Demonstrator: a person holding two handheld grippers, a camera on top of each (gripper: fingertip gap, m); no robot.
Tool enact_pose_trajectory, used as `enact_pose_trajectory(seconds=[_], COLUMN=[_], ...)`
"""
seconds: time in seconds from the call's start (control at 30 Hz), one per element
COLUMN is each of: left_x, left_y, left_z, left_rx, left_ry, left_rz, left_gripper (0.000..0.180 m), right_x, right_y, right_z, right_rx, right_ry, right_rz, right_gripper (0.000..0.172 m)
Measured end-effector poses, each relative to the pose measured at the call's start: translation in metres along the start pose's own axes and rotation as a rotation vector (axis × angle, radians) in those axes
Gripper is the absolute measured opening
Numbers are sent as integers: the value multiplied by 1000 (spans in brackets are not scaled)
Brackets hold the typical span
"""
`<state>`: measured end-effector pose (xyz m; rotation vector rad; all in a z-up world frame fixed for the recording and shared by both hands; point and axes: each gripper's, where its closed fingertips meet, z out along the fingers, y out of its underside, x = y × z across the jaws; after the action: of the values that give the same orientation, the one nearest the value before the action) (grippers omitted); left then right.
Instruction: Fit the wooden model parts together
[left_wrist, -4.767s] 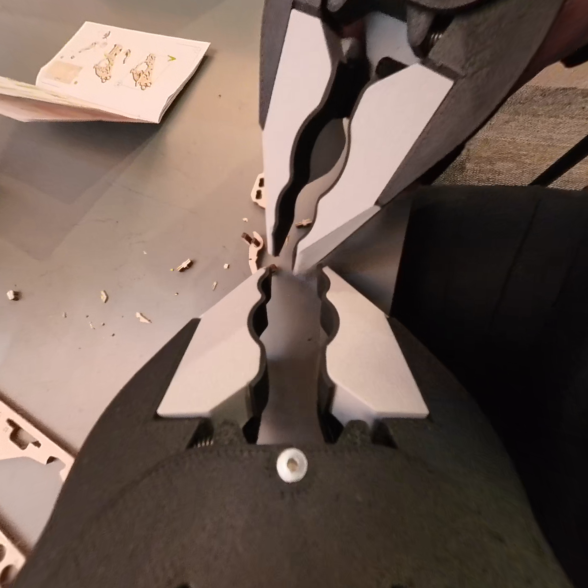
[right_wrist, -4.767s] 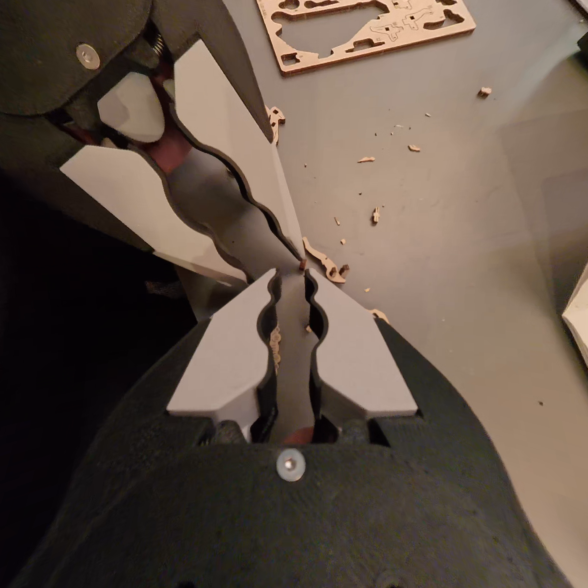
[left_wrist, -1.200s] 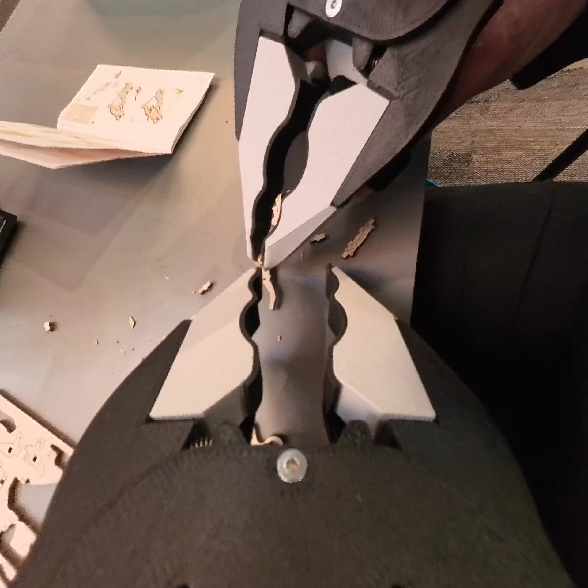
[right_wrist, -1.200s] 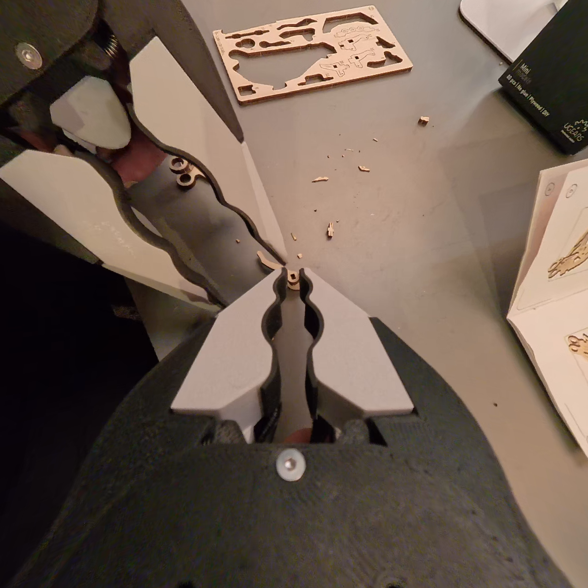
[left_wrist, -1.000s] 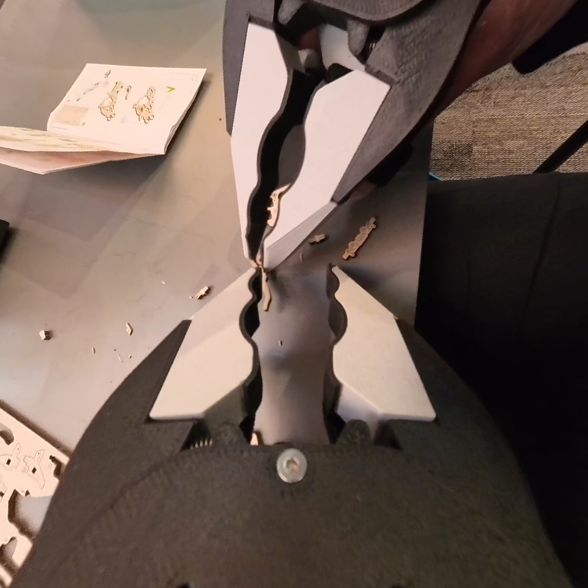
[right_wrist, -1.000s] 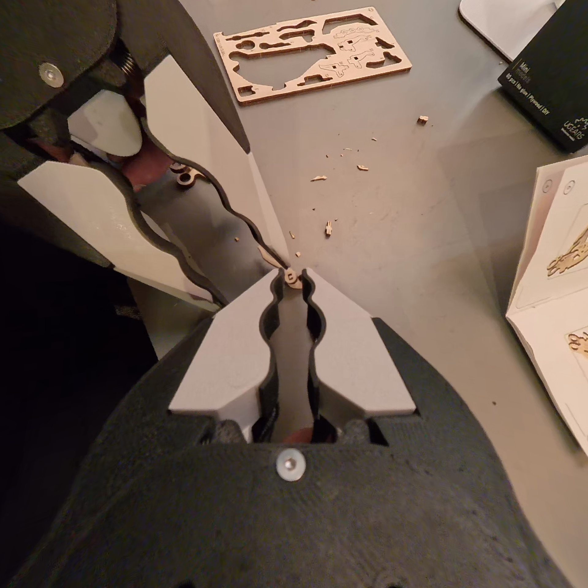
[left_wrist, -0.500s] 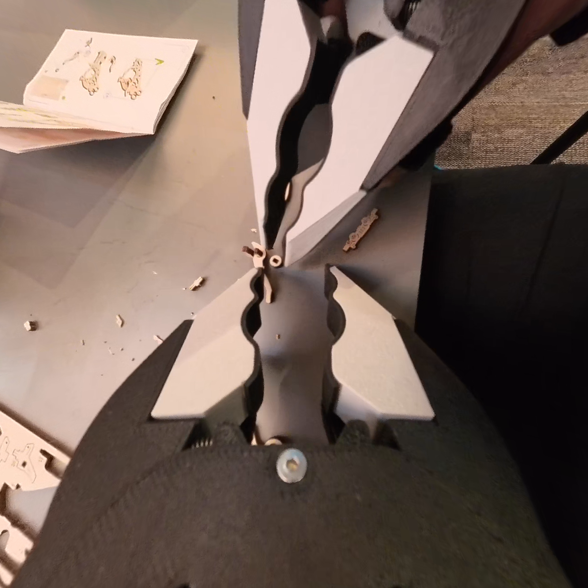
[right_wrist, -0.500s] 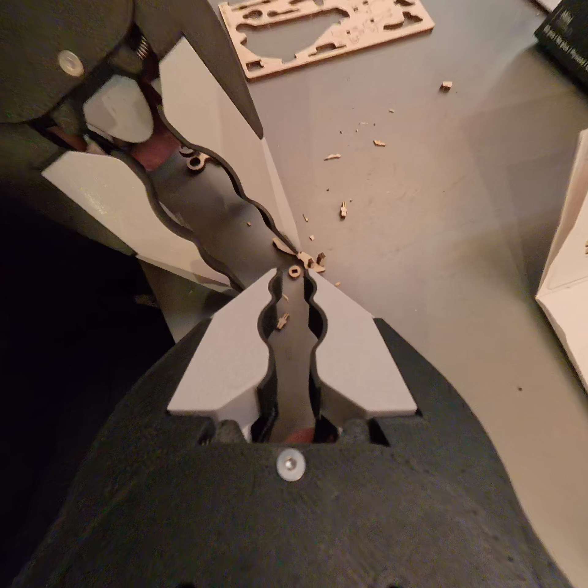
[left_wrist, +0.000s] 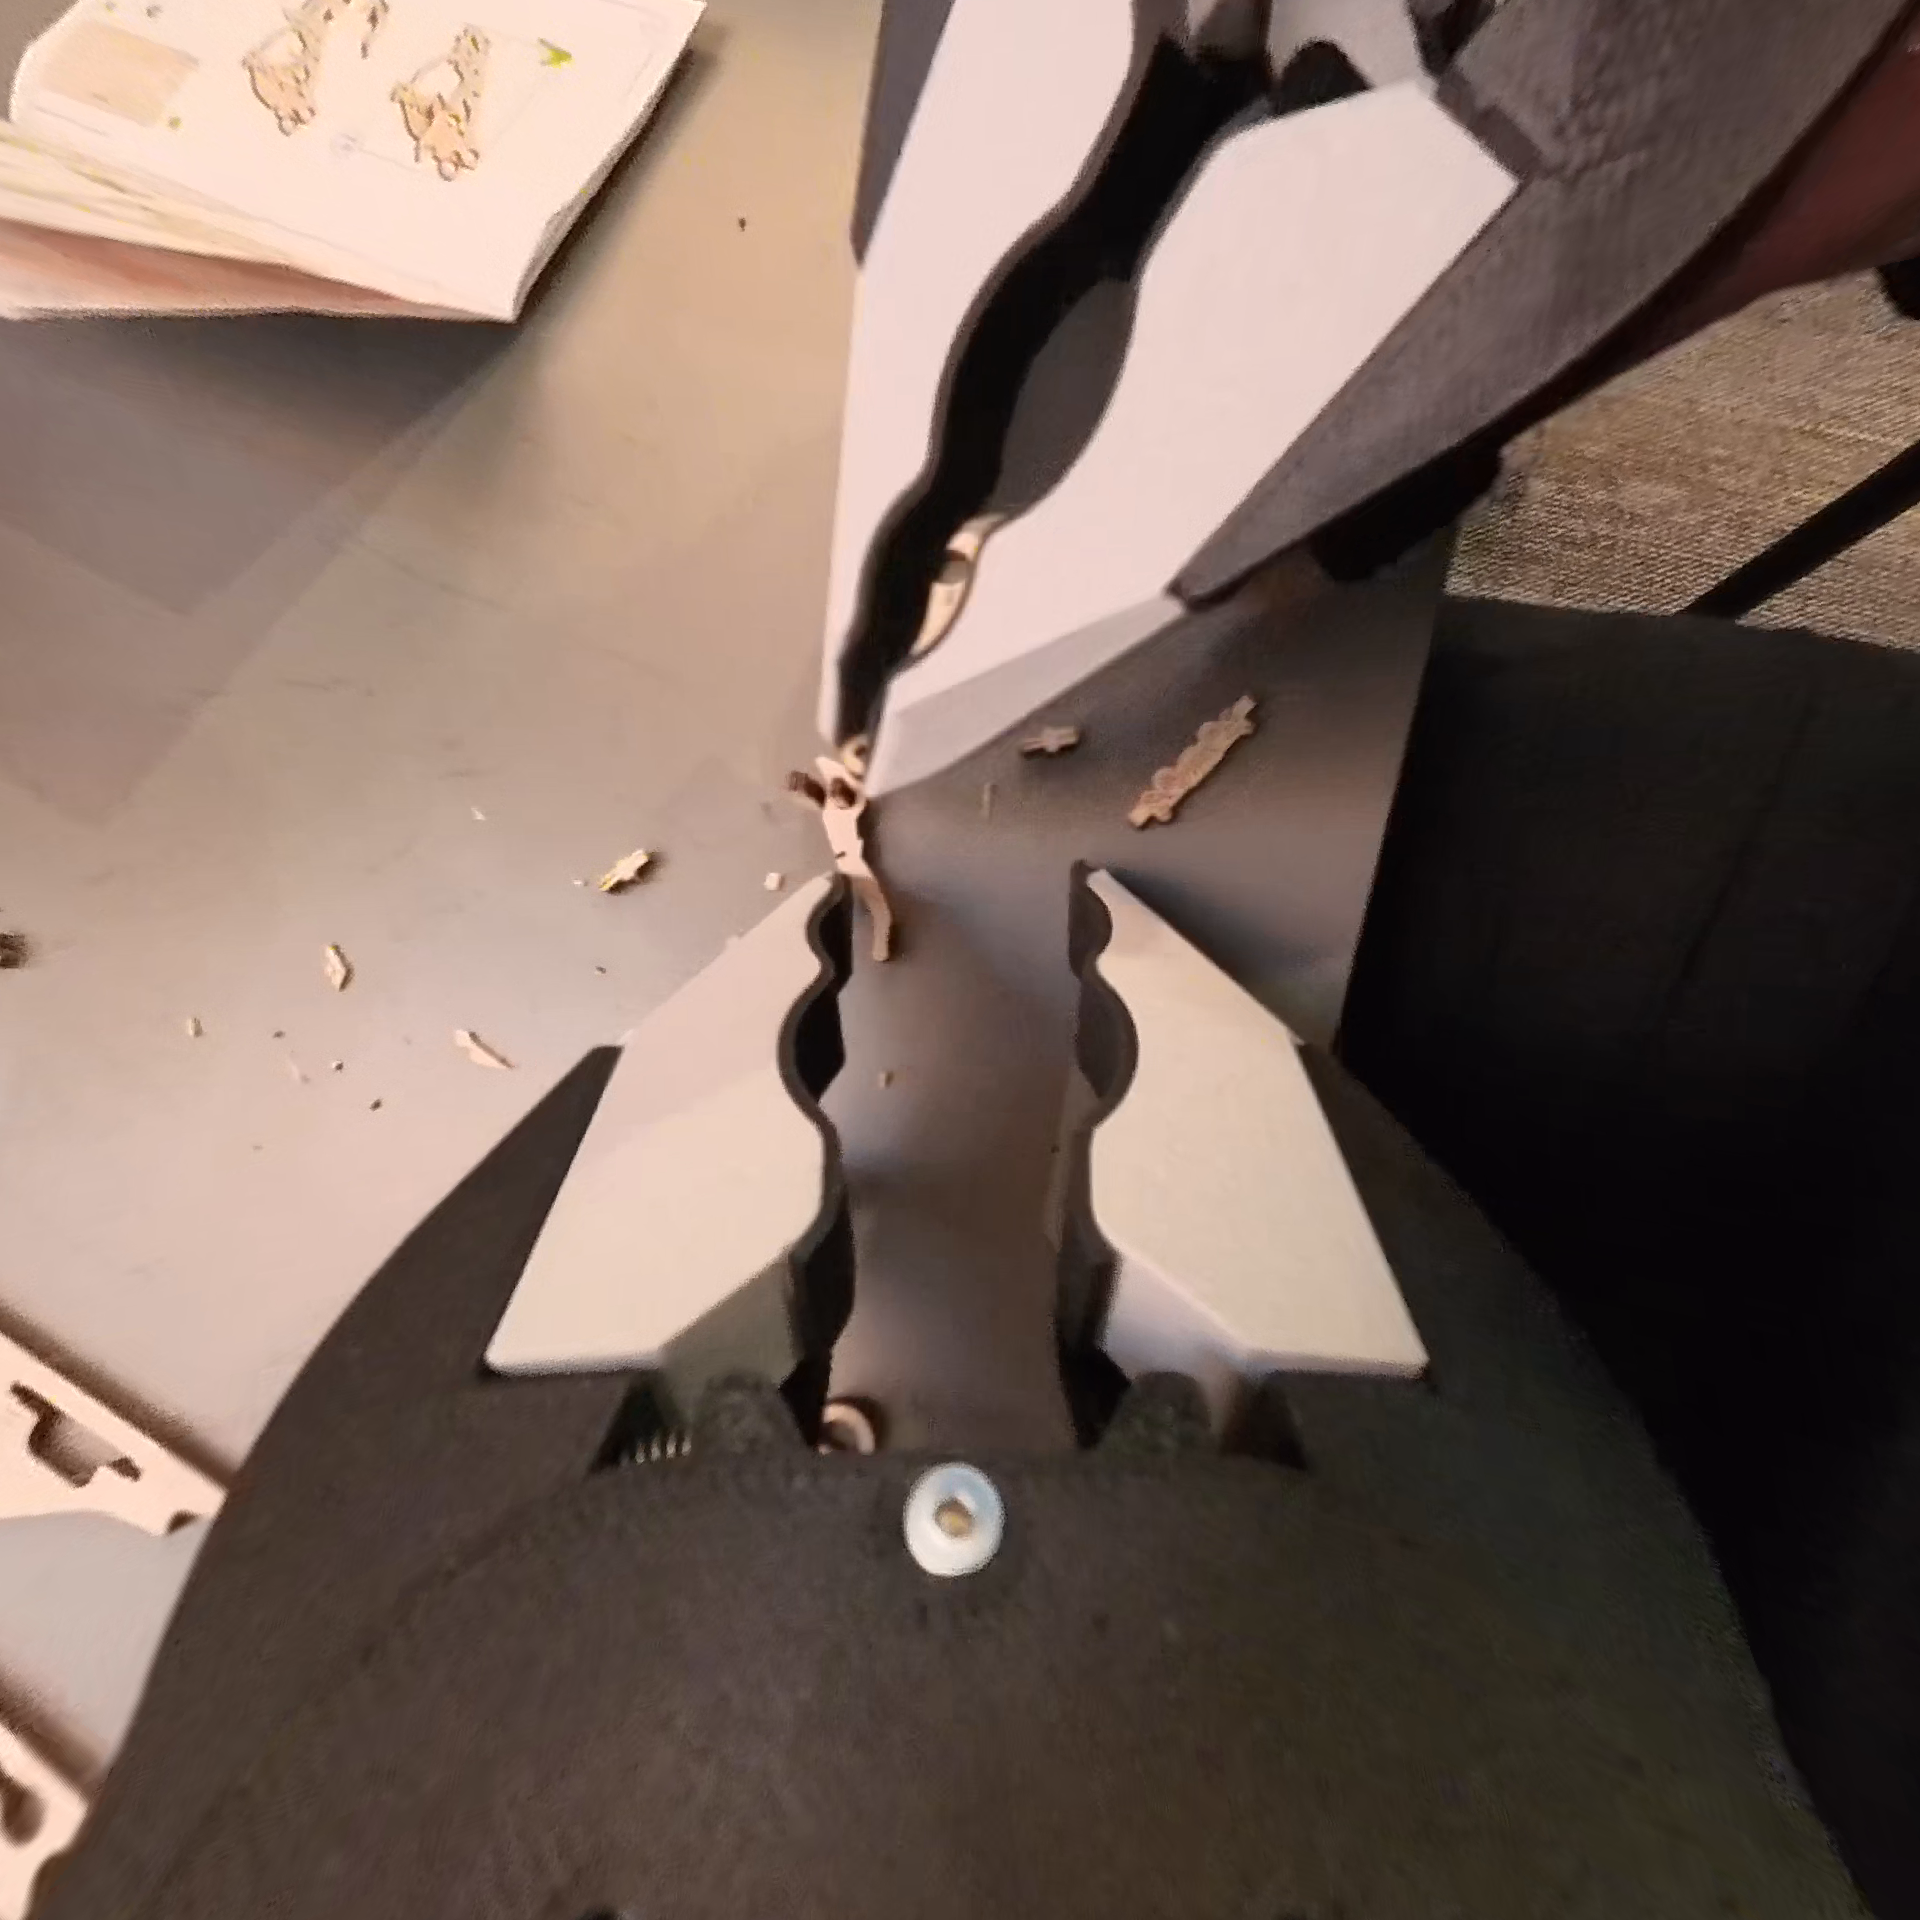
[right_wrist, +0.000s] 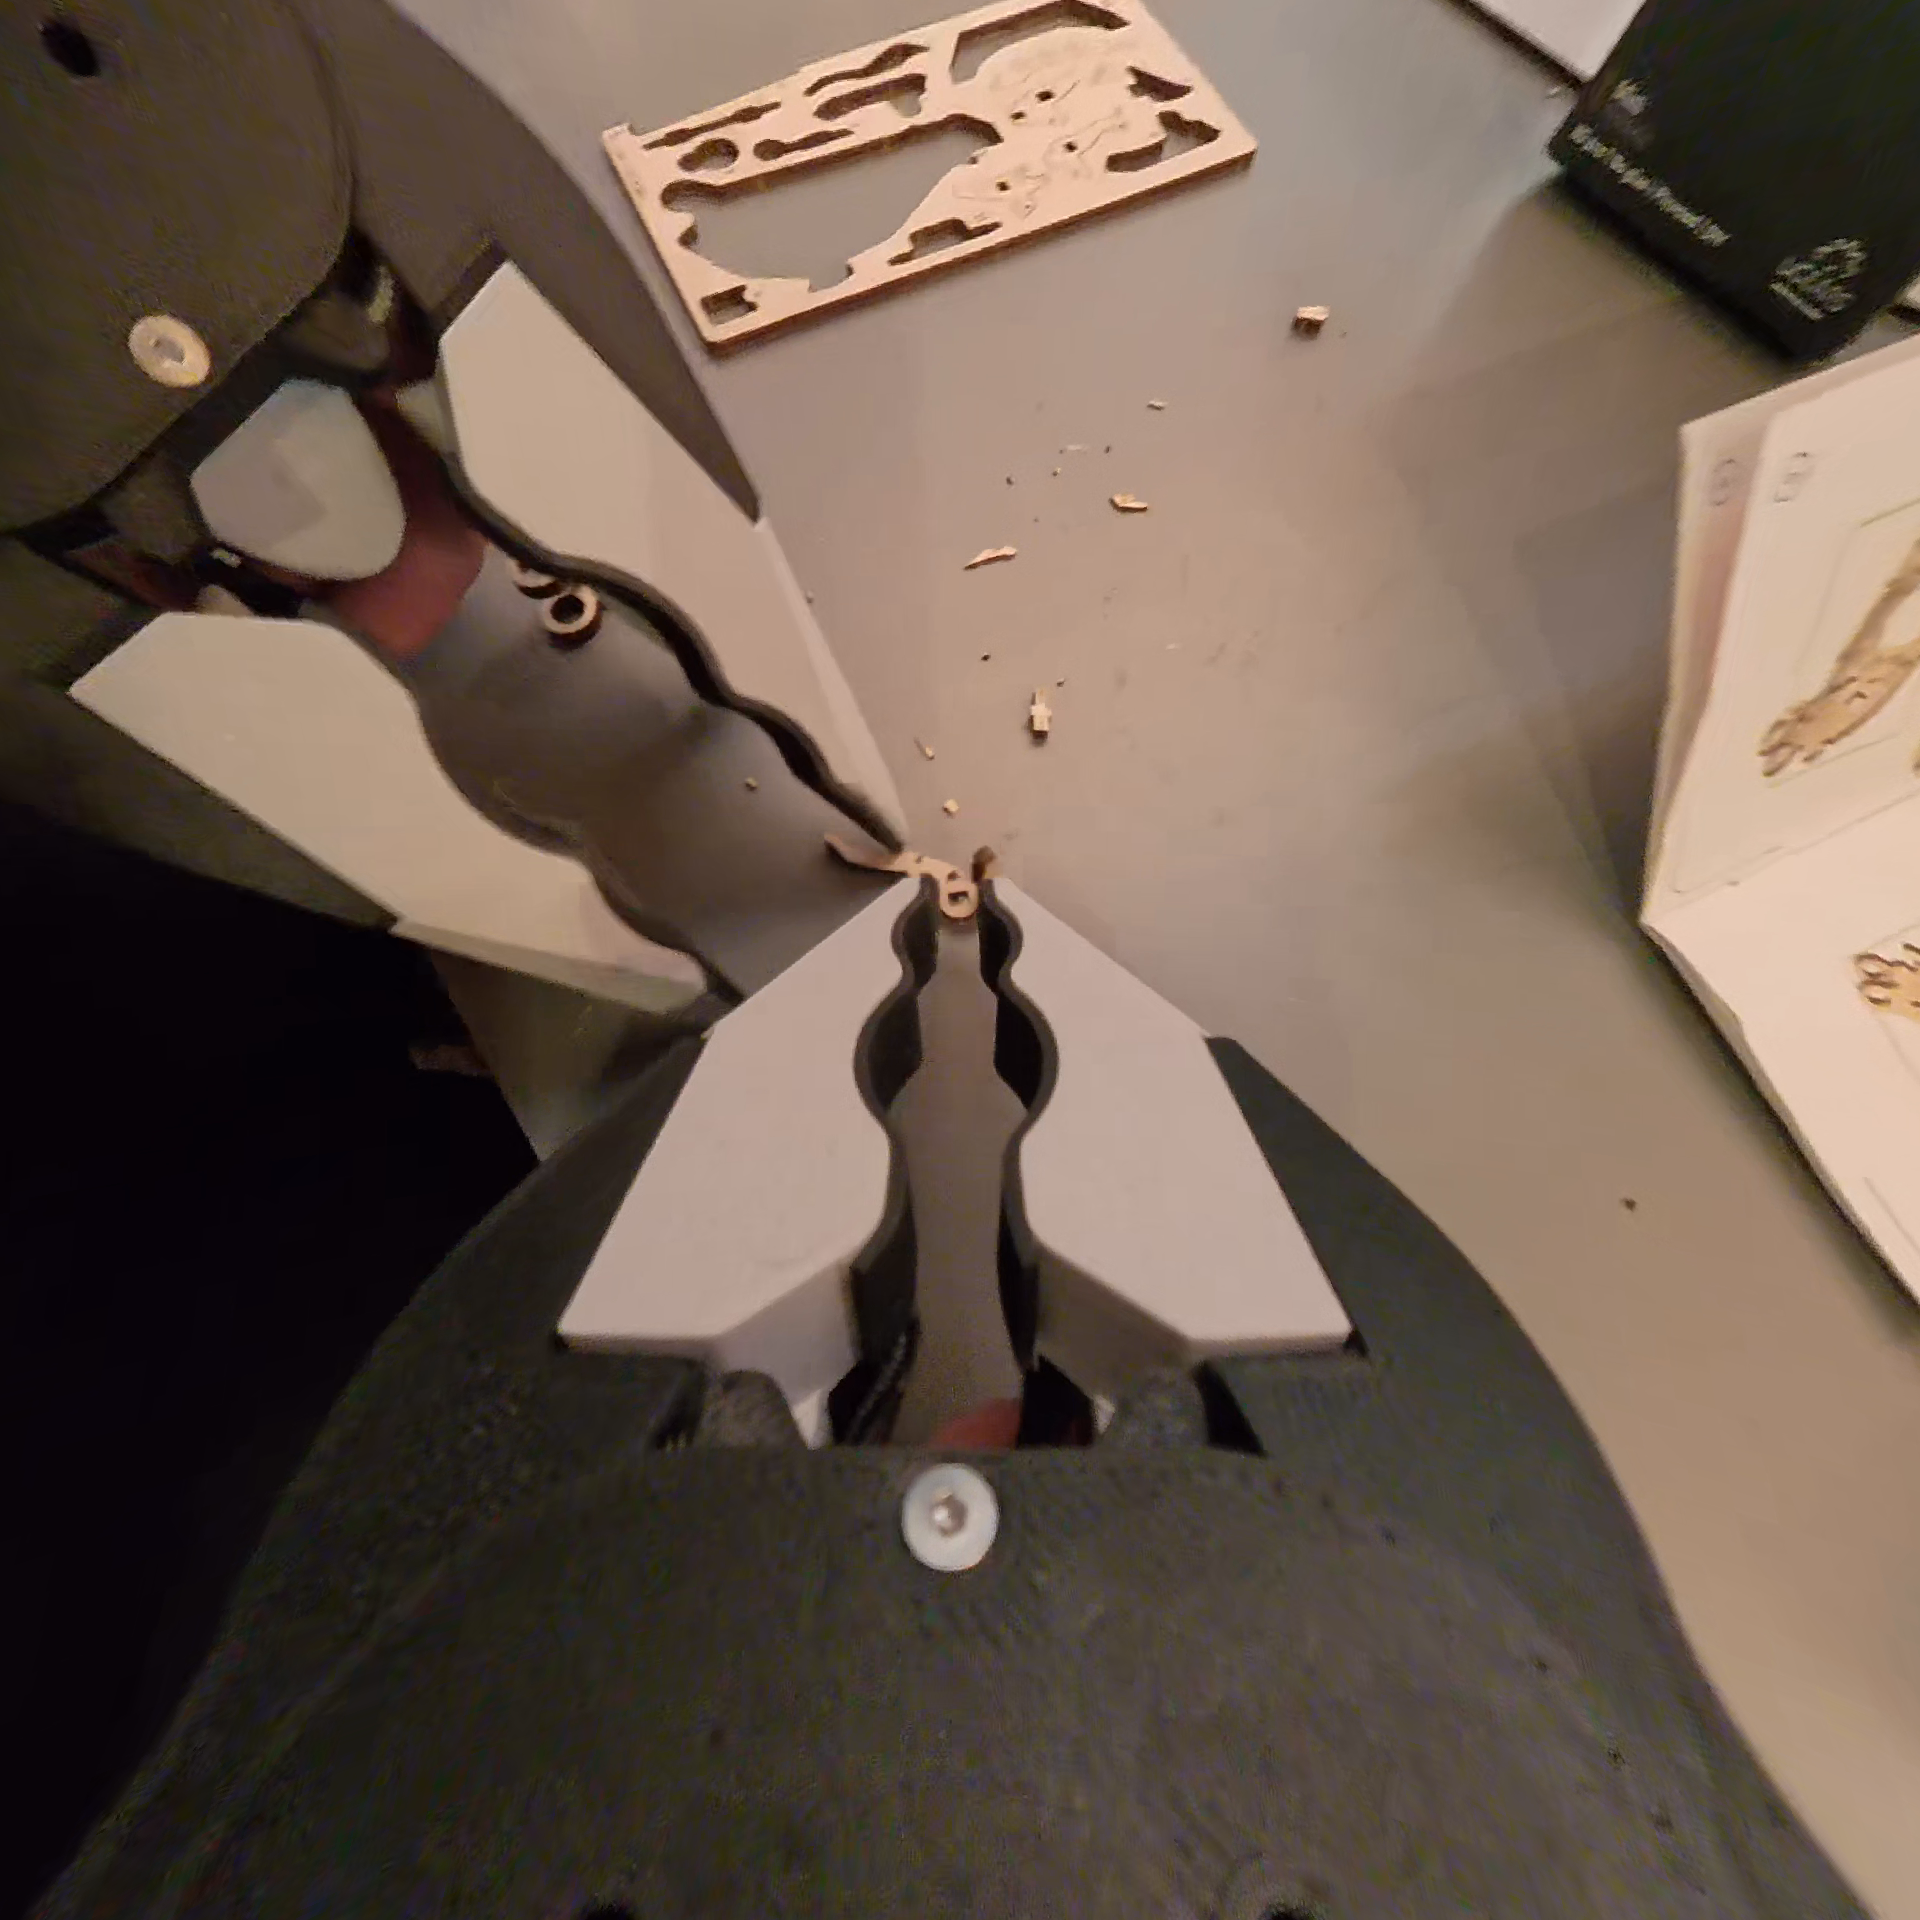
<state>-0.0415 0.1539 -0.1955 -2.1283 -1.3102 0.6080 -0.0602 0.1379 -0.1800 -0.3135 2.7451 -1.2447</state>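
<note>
On the grey bench (right_wrist: 1299, 935) the right tongs (right_wrist: 954, 883) have narrowed since a moment ago and now pinch the small ringed end of the wooden part (right_wrist: 951, 894), while the left tongs (left_wrist: 961, 883) stay wide apart, one finger (left_wrist: 727, 1039) beside the part's thin tail, holding nothing; the joint looks nearly seated
</note>
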Motion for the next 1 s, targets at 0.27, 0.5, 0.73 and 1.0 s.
enact_pose_trajectory(seconds=[0.27, 0.5, 0.73, 1.0], left_x=[15, 26, 34, 32], left_y=[-5, -8, -12, -12], left_z=[0, 2, 3, 4], left_rx=[6, 2, 15, 20], left_ry=[50, 65, 95, 95], left_rz=[-106, -95, -100, -99], left_gripper=[52, 53, 55, 55], right_x=[3, -1, 1, 0], right_y=[3, 2, 5, 5], right_z=[-3, -7, -3, -6], right_rx=[-8, -9, -28, -19], right_ry=[37, 62, 74, 74], right_rz=[41, 61, 47, 42], right_gripper=[4, 4, 4, 4])
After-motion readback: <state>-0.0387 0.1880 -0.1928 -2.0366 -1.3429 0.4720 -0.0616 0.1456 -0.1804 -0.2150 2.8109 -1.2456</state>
